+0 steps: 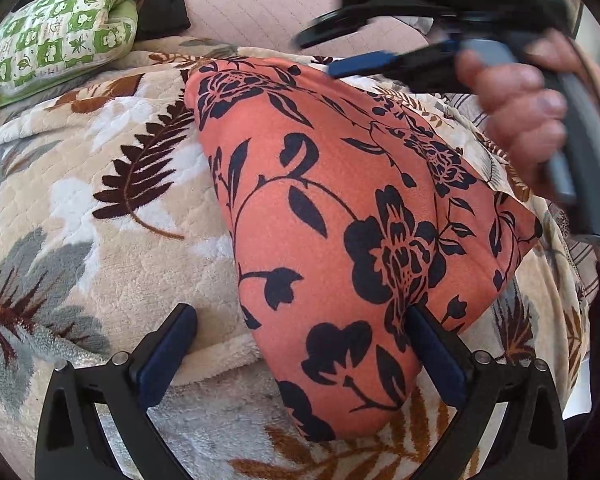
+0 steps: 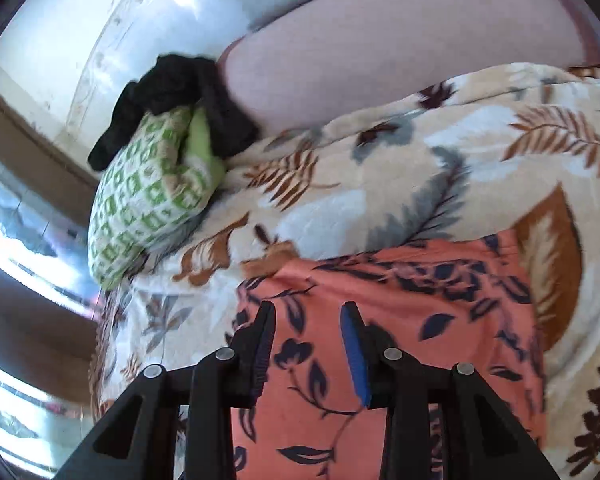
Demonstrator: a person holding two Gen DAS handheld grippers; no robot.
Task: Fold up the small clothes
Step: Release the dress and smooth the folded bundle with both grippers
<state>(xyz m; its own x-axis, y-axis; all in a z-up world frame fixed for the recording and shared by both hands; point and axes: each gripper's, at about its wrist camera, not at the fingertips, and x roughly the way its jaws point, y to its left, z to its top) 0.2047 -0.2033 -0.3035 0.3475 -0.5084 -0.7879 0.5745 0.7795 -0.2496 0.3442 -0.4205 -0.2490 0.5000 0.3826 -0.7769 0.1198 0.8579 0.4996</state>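
An orange garment with a dark floral print [image 1: 340,216] lies folded flat on a cream leaf-patterned blanket [image 1: 100,208]. My left gripper [image 1: 300,316] is open and empty over the garment's near left edge; its right finger [image 1: 436,356] rests on the cloth. My right gripper [image 1: 364,65] is held by a hand [image 1: 516,104] above the garment's far right edge. In the right wrist view that gripper [image 2: 309,316] is open with nothing between its fingers, just above the orange garment [image 2: 420,320]. The blanket shows there too [image 2: 380,184].
A green-and-white checked folded cloth [image 1: 56,40] lies at the far left of the bed, with a black garment [image 2: 172,92] on top of it. A pink quilted mattress [image 1: 260,8] shows behind the blanket. The bed's edge [image 2: 108,320] drops off at the left.
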